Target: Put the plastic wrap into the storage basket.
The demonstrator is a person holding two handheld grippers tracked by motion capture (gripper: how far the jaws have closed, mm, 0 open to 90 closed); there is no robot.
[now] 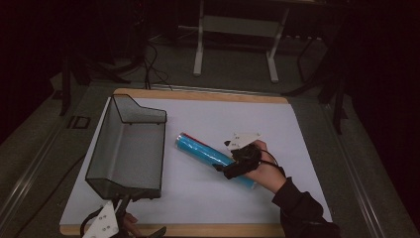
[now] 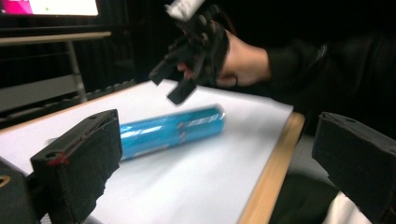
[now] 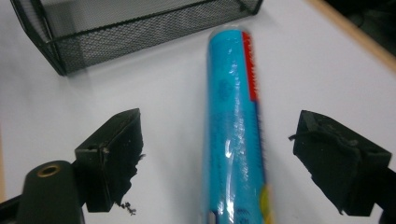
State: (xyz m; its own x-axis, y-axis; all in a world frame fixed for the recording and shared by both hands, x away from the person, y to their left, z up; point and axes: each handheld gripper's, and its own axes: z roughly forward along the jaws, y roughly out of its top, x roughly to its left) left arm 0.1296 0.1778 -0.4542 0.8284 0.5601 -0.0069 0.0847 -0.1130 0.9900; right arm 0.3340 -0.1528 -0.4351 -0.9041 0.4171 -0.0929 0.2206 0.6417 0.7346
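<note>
White table sheet under dim light; black wire-mesh basket at left. Shiny blue foil-wrapped cylinder lay flat beside it, between the right gripper's 2 spread jaws, untouched. Likely light, slick, prone to roll; take mid-length. Left gripper gaped empty.

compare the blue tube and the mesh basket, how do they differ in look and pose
The blue tube is a solid, shiny cylinder lying on its side at a slant across the table; the mesh basket is a black, see-through, open-topped box standing on its base. The tube is slim, the basket far bulkier. The right tool straddles the tube with open jaws; nothing grips the basket. Both rest on the white tabletop.
</note>
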